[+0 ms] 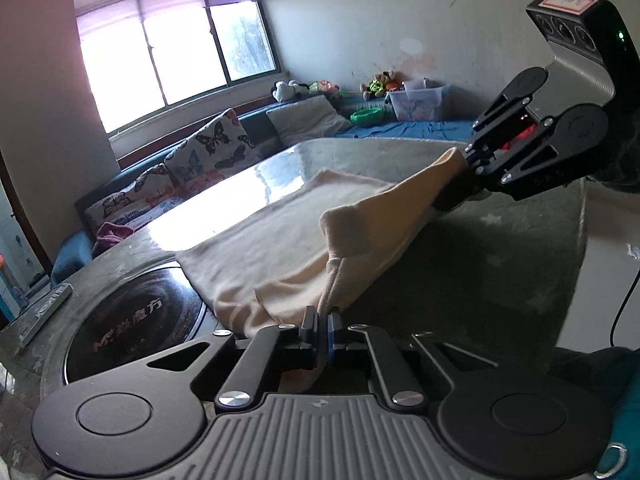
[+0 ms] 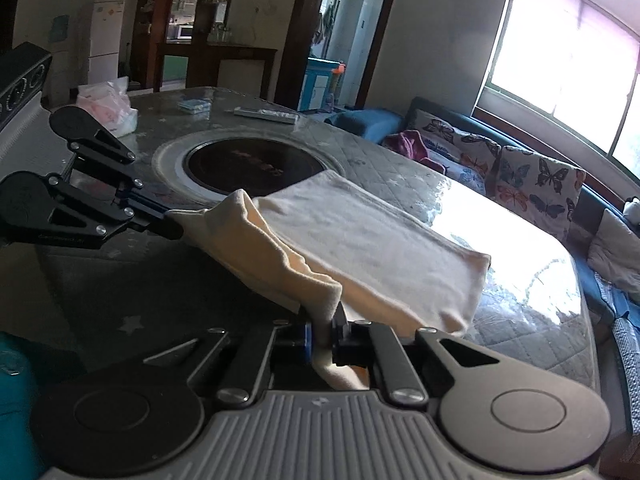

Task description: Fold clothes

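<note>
Left gripper [image 1: 322,322], bottom centre of the left wrist view: fingers [image 1: 309,324] clenched on a fold of the cream garment [image 1: 280,248]; cloth rises from between them and a strip of it trails back under the linkage.

Right gripper [image 2: 324,330], bottom centre of the right wrist view: fingers [image 2: 307,338] likewise clamped on a corner of the same garment, with a tail of cloth hanging behind them.

Each gripper shows in the other's camera. Right gripper at right of the left wrist view, pinching the far end of the near hem. Left gripper at left of the right wrist view, doing the same at its end.

Near hem of the garment lifted clear of the bench [image 1: 500,264], stretched between the two grippers, sagging in the middle. Remainder of the garment lies flat on the bench, running toward the far edge, where window glare washes out the surface. Bench covered in grey quilted material with pale stars under a clear glossy sheet.

Round black cooktop [image 2: 256,166] set in the bench; one corner of the garment overlaps its pale rim.

Far end of the bench, right wrist view, upper left: plastic bag [image 2: 108,104], small blue packet [image 2: 194,105], remote control [image 2: 266,115].

Sofa with butterfly cushions [image 2: 536,180] beside the bench, below the window [image 1: 168,52].
</note>
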`<state>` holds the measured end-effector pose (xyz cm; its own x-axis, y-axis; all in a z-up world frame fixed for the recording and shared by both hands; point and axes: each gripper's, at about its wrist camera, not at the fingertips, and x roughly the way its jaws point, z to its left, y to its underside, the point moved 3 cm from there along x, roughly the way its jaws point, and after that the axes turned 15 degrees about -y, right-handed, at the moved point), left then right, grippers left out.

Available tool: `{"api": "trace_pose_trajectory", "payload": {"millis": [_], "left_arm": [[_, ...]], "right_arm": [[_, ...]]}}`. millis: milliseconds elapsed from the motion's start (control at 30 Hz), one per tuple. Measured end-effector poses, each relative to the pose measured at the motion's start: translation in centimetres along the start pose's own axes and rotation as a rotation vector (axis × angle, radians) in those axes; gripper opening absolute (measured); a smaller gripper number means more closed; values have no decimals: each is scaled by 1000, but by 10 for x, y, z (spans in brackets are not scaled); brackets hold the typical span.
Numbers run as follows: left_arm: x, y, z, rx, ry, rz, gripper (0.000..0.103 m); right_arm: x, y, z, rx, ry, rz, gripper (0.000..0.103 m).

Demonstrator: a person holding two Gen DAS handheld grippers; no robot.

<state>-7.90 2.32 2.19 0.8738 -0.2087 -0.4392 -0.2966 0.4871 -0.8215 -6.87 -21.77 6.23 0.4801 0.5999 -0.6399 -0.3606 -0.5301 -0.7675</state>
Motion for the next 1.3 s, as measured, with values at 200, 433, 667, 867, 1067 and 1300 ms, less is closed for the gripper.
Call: {"api": "trace_pose_trajectory", "payload": {"millis": [200,433,667,867,1067,1300], "left_arm": [[-45,0,1,-1,47,-1,5],[-71,-7,4,0,84,3,5],[-35,-24,27,-34,52,-18,5],[27,-52,56,-41,2,-13,5],[119,-61,65,-78,-51,70,5],[180,-39,58,-152,-127,179,13]], "right_arm": [[-36,1,31,-40,-51,16,7],[-61,-5,58,-82,-111,66,7],[-45,-33,23,-68,-81,55,7],[-12,-66,-30,-62,-40,57,7],[66,-76,-95,43,14,112,8],[117,-38,-131,268,77,73,16]]}}
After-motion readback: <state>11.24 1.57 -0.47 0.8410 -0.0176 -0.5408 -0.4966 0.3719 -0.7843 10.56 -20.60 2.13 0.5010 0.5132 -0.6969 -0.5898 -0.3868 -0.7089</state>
